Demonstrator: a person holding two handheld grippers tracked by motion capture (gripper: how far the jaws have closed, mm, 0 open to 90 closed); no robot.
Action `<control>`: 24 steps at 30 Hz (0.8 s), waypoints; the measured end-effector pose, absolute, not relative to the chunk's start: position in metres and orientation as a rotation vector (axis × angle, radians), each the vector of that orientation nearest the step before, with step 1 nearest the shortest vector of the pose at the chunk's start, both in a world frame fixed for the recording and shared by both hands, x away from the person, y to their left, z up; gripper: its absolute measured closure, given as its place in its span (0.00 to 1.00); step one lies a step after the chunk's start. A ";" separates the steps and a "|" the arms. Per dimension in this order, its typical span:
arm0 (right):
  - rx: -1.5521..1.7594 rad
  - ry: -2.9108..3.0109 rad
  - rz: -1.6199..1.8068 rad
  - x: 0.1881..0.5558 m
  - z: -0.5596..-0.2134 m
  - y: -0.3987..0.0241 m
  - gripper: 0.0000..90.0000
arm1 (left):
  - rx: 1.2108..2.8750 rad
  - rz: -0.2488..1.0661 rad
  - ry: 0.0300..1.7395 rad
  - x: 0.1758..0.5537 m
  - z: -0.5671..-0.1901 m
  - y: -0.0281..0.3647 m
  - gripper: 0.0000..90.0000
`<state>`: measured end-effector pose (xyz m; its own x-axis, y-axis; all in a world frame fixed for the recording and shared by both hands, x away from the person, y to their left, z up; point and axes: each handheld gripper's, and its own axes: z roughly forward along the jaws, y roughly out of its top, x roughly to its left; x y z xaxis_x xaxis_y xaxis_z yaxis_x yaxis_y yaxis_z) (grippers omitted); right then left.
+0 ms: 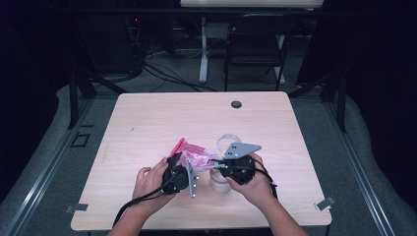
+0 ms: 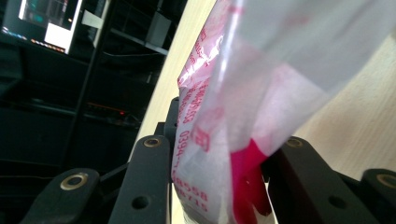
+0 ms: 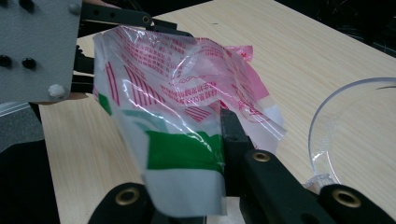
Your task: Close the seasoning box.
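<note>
A crumpled clear plastic bag (image 1: 193,156) with pink-red print hangs just above the table's front middle, stretched between both grippers. My left gripper (image 1: 184,160) reaches it from the left. In the left gripper view the bag (image 2: 224,140) fills the gap between the black jaws of the left gripper (image 2: 219,154) and touches both. My right gripper (image 1: 210,162) comes from the right. In its own view the right gripper (image 3: 205,140) is shut on the bag (image 3: 177,107), whose green and white panel hides one jaw. The left gripper (image 3: 116,23) holds the bag's far edge.
A clear round plastic container (image 1: 227,141) sits just behind the right gripper, its rim (image 3: 322,140) close beside the bag. A whitish cylinder (image 1: 220,186) stands below the grippers. The wooden table (image 1: 147,123) has a black grommet (image 1: 236,104). A chair (image 1: 255,44) stands beyond.
</note>
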<state>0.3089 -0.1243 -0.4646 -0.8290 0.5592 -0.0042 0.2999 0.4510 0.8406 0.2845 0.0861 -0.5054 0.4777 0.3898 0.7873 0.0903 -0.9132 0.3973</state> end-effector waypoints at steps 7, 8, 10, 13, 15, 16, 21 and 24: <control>0.727 2.434 1.316 0.307 -0.465 -0.121 1.00 | 2.447 1.379 0.427 0.285 -0.511 0.090 0.77; 0.726 2.437 1.314 0.307 -0.466 -0.121 1.00 | 2.441 1.369 0.438 0.285 -0.512 0.090 0.77; 0.716 2.439 1.310 0.306 -0.466 -0.119 1.00 | 2.448 1.351 0.448 0.285 -0.514 0.092 0.77; 0.714 2.446 1.304 0.306 -0.467 -0.117 1.00 | 2.453 1.322 0.463 0.284 -0.517 0.094 0.77; 0.713 2.448 1.298 0.306 -0.468 -0.116 1.00 | 2.432 1.290 0.486 0.284 -0.521 0.095 0.78; 0.707 2.454 1.291 0.306 -0.468 -0.116 1.00 | 2.426 1.280 0.496 0.284 -0.522 0.095 0.78; 0.704 2.458 1.279 0.305 -0.469 -0.114 1.00 | 2.363 1.199 0.563 0.283 -0.533 0.096 0.78; 0.702 2.466 1.275 0.305 -0.471 -0.113 1.00 | 2.355 1.160 0.581 0.283 -0.537 0.096 0.78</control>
<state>0.3050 -0.1132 -0.4707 -0.8434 0.5368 -0.0225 0.2920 0.4932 0.8194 0.2829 0.0959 -0.5370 0.5579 0.5481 0.6232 0.1704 -0.8106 0.5603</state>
